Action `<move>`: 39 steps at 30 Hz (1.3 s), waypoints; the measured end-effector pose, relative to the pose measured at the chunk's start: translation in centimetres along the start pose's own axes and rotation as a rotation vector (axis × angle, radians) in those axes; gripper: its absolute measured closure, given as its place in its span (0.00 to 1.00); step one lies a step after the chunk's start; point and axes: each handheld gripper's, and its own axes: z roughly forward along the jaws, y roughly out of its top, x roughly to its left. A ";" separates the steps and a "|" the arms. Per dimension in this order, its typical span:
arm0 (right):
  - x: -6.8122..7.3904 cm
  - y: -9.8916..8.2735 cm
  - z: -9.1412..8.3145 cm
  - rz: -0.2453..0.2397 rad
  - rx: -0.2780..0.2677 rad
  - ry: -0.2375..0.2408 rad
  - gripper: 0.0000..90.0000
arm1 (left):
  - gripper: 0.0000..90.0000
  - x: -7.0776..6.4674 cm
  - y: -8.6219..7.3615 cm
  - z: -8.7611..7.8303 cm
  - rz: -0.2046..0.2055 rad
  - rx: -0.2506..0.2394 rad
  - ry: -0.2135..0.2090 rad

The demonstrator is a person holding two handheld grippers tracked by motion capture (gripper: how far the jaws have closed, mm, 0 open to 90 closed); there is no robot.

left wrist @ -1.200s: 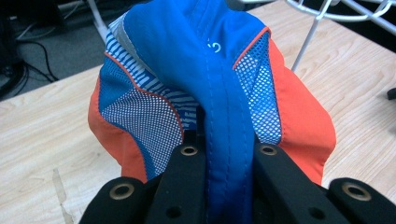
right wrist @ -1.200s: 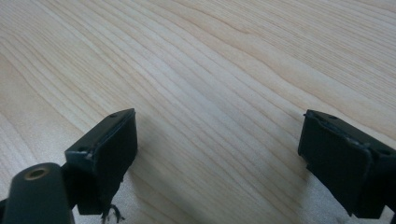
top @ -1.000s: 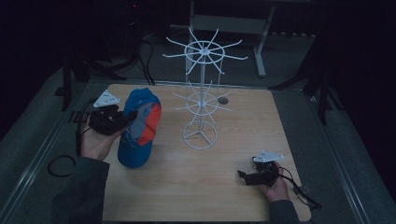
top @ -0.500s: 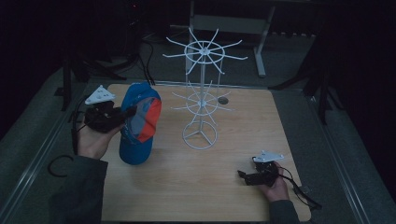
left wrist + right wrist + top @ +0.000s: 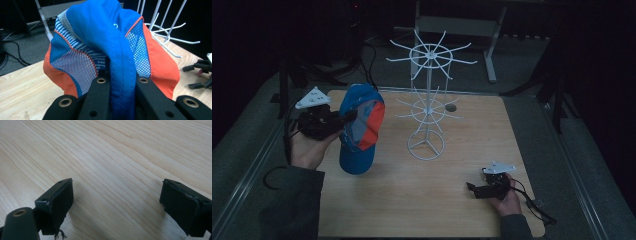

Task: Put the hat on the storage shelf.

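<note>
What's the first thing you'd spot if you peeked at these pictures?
The bright blue and orange cap jumps out first, pinched in the left hand-held gripper and held up over the left side of the wooden table. Next is the tall white wire rack with bare spokes, standing near the middle. The right hand-held gripper rests open near the front right corner.

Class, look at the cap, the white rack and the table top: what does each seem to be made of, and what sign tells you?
Cap: stitched fabric with mesh panels; seams and tiny holes show, likely synthetic. White rack: thin rods, probably painted or coated metal wire, with a smooth, even white finish. Table top: pale wood or wood-look laminate; the grain lines show, matte.
</note>
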 end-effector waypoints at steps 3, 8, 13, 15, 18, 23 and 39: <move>0.0 0.0 0.0 0.000 0.000 0.000 0.13 | 0.98 0.0 0.2 -0.2 0.000 -0.009 -0.008; 0.0 0.0 0.0 0.000 0.000 0.000 0.13 | 0.98 0.1 0.4 -0.5 -0.002 -0.027 -0.019; 0.0 0.0 0.0 0.000 0.000 0.000 0.13 | 0.98 0.1 0.7 -0.9 -0.008 -0.049 -0.027; 0.0 0.0 0.0 -0.001 -0.001 0.000 0.13 | 0.98 0.1 0.9 -1.0 -0.009 -0.058 -0.030; 0.0 0.0 0.0 -0.001 -0.001 0.000 0.13 | 0.98 0.1 1.1 -1.3 -0.008 -0.065 -0.035; 0.0 0.0 0.0 -0.001 -0.001 0.000 0.13 | 0.98 0.2 1.3 -1.6 -0.013 -0.083 -0.040; 0.0 0.0 0.0 -0.001 -0.001 0.000 0.13 | 0.98 0.3 2.2 -2.5 -0.007 -0.112 -0.047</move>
